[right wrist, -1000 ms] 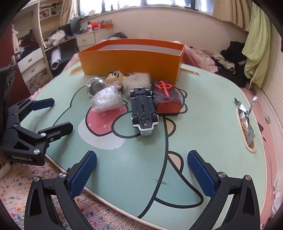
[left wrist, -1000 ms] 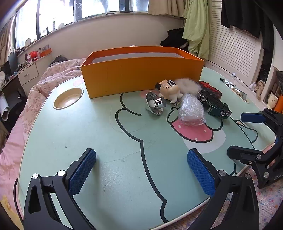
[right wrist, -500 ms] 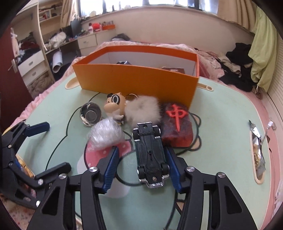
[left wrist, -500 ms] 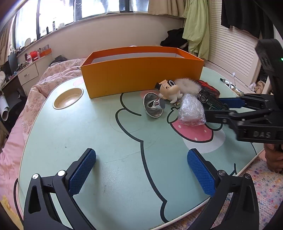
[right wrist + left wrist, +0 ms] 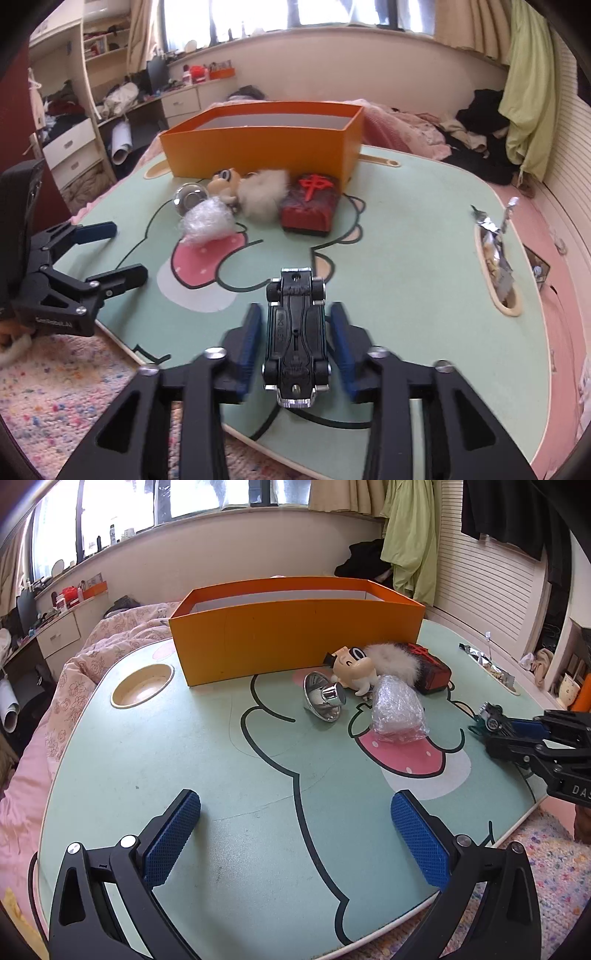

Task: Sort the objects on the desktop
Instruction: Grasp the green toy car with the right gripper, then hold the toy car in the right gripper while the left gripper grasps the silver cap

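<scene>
A black toy car hangs upside down between the blue pads of my right gripper, which is shut on its sides just above the table's near edge. In the left wrist view the same car shows at the tip of the right gripper, far right. My left gripper stands open over bare tabletop, holding nothing. Before the orange box lie a silver metal cup, a cartoon figurine, a white fluff ball, a red block and a crumpled plastic bundle.
The round green table has a cup recess at its left and a slot with foil wrappers at its right. A pink quilted bed lies behind the table. A speckled rug covers the floor in front.
My right gripper reached in, closed on the toy car and drew it back from the pile, lifted off the table. The left gripper and the other objects stayed put.
</scene>
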